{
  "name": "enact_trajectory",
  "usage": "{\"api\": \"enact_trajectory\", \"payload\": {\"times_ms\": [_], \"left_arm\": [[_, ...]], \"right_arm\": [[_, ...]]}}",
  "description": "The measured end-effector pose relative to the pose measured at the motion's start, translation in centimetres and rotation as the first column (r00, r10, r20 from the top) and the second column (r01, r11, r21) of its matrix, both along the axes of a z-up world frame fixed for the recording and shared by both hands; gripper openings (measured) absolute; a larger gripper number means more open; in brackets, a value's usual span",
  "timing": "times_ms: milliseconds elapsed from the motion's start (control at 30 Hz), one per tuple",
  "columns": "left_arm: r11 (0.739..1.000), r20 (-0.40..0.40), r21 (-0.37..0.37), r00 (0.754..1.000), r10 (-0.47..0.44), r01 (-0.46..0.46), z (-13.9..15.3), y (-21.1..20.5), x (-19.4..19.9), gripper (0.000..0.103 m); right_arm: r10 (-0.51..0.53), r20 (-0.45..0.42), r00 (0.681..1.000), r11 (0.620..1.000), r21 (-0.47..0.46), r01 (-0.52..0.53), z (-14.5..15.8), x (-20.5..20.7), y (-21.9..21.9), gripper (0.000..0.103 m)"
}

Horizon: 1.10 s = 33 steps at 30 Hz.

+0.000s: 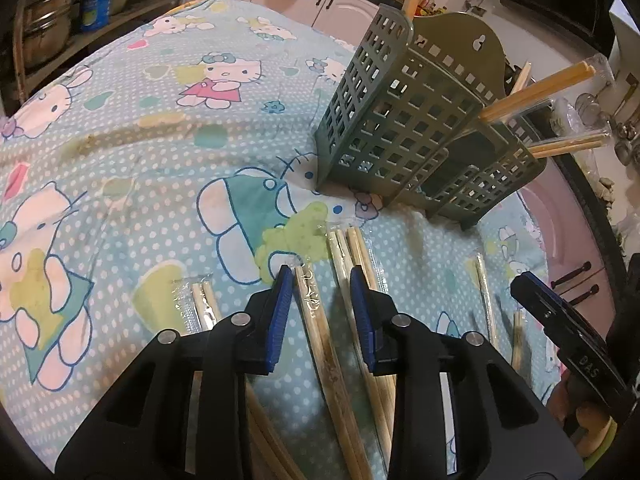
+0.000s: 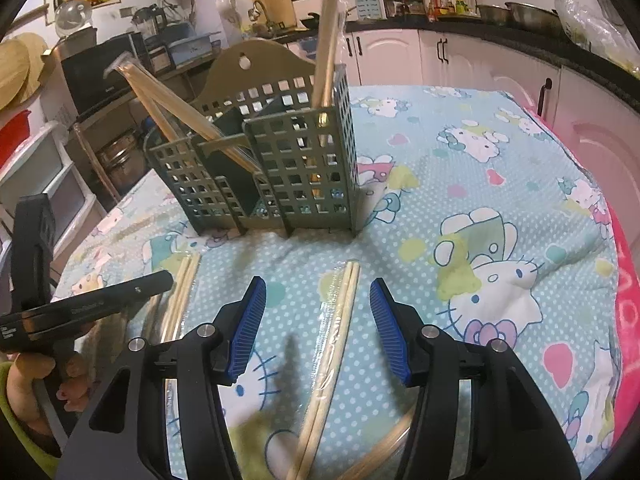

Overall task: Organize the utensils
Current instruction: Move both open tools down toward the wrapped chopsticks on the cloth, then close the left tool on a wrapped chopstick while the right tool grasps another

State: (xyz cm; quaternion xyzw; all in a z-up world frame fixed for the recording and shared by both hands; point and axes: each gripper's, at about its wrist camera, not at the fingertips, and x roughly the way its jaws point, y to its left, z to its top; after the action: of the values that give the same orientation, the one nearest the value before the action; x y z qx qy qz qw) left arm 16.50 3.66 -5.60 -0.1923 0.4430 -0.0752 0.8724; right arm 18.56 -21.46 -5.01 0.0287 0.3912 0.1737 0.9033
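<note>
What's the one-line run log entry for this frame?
left gripper: open, straddling wrapped chopsticks | right gripper: open over wrapped chopstick pair | green utensil holder: upright, chopsticks inside

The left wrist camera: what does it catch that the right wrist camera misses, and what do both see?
Only the left view shows the left gripper straddling wrapped chopsticks, its fingers not yet pressing them, plus a blue tub on a shelf.

Only the right view shows the right gripper open over another wrapped pair, and the kitchen counter with bottles.

Both show the green utensil caddy holding chopsticks on the cartoon-cat tablecloth.
</note>
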Motion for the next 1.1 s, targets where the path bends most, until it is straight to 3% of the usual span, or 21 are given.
{"api": "enact_trajectory", "payload": {"times_ms": [233, 567, 733, 800, 1100], "left_arm": [[1.000, 0.002, 0.016, 1.000, -0.008, 0.008, -0.1, -0.3, 0.4, 0.008], [1.000, 0.009, 0.004, 0.999, -0.031, 0.031, 0.1, -0.5, 0.4, 0.002], [0.999, 0.018, 0.005, 0.999, -0.052, 0.052, 0.4, -1.0, 0.3, 0.002], [0.999, 0.024, 0.005, 0.998, -0.054, 0.054, 0.6, -1.1, 0.2, 0.002], [0.998, 0.071, -0.012, 0.996, -0.062, 0.063, 2.5, -1.3, -0.4, 0.002]], "right_arm": [[-0.009, -0.032, 0.999, 0.999, -0.041, 0.007, -1.1, 1.4, 0.6, 0.050], [-0.047, -0.071, 0.996, 0.995, -0.094, 0.040, -2.4, 3.9, 1.4, 0.045], [-0.070, -0.099, 0.993, 0.992, -0.110, 0.059, -3.3, 4.7, 1.0, 0.031], [-0.076, -0.096, 0.992, 0.992, -0.111, 0.066, -3.4, 4.9, 0.6, 0.019], [-0.047, -0.085, 0.995, 0.999, -0.013, 0.046, -2.2, 4.9, -0.8, 0.013]]}}
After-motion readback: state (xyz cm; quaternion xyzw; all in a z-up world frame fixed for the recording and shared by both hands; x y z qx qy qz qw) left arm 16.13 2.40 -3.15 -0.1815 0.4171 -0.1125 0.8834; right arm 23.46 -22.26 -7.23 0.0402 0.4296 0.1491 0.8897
